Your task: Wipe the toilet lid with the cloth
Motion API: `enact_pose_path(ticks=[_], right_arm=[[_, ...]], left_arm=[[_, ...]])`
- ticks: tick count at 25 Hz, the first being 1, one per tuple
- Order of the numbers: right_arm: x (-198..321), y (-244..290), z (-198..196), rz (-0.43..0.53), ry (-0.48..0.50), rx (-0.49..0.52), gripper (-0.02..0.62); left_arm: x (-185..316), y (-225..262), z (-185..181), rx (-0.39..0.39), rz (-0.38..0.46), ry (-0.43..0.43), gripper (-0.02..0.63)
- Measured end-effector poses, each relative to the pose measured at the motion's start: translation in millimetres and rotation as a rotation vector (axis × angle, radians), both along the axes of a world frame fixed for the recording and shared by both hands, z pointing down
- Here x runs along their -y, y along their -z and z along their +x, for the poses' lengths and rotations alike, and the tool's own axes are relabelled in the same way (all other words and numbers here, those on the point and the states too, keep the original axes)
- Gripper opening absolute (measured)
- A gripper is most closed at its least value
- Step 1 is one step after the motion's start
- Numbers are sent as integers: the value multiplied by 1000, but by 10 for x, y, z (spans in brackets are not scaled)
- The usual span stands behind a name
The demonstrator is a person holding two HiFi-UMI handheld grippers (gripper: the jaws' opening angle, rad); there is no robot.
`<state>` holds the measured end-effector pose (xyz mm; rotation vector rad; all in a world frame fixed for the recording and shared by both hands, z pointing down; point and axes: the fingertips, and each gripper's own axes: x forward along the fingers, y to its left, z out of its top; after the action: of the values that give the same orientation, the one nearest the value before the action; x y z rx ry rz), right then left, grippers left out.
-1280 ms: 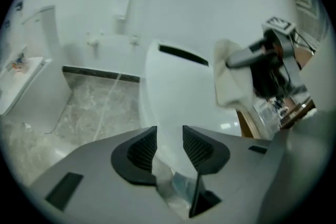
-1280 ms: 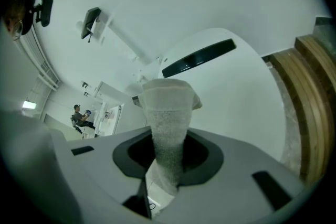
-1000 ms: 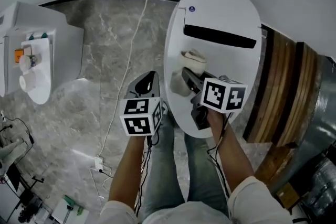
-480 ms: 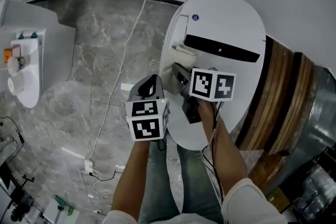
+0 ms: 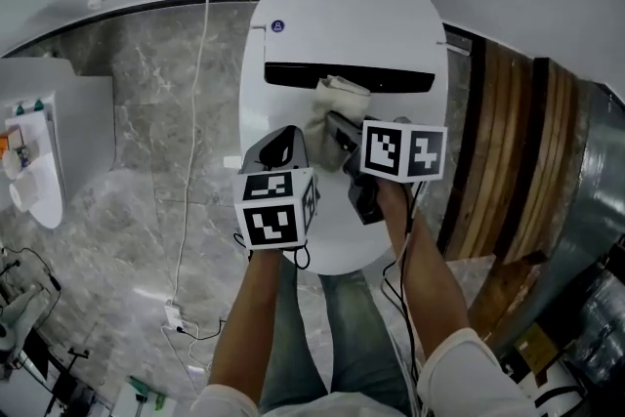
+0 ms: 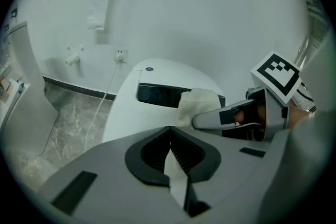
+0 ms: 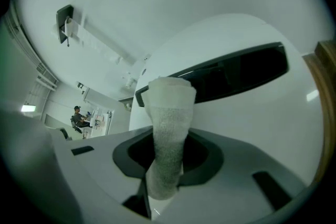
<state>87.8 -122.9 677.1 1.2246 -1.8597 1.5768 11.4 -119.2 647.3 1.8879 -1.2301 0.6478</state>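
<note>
The white toilet lid point(image 5: 342, 24) fills the upper middle of the head view, with a black strip point(image 5: 349, 76) across it. My right gripper point(image 5: 337, 122) is shut on a pale folded cloth point(image 5: 332, 107), which presses on the lid just below the strip. From the right gripper view the cloth point(image 7: 168, 134) stands up between the jaws, in front of the strip point(image 7: 236, 73). My left gripper point(image 5: 283, 144) hovers over the lid's left part, shut with nothing in it. From the left gripper view the cloth point(image 6: 197, 105) and the right gripper point(image 6: 207, 120) lie ahead to the right.
A white cable point(image 5: 195, 112) runs down the wall and over the grey marble floor point(image 5: 146, 190) left of the toilet. A white fixture point(image 5: 39, 151) stands at the far left. Wooden slats point(image 5: 498, 151) and a grey wall edge border the toilet's right side.
Both grippers have moved up the lid toward the black strip. The cloth has slid with the right gripper from the lid's left middle to just under the strip.
</note>
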Motion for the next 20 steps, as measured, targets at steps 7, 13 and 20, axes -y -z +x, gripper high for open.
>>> enact_pose_path(ticks=[7, 13, 20], right_arm=[[-189, -26, 1328, -9, -133, -71, 97], [-345, -64, 1977, -23, -217, -141, 97], [-362, 78, 1872, -8, -198, -188, 97]], left_arm=[[-89, -106, 1138, -46, -16, -116, 14], [-200, -74, 1717, -66, -6, -216, 14], [-268, 50, 1398, -21, 49, -247, 14]])
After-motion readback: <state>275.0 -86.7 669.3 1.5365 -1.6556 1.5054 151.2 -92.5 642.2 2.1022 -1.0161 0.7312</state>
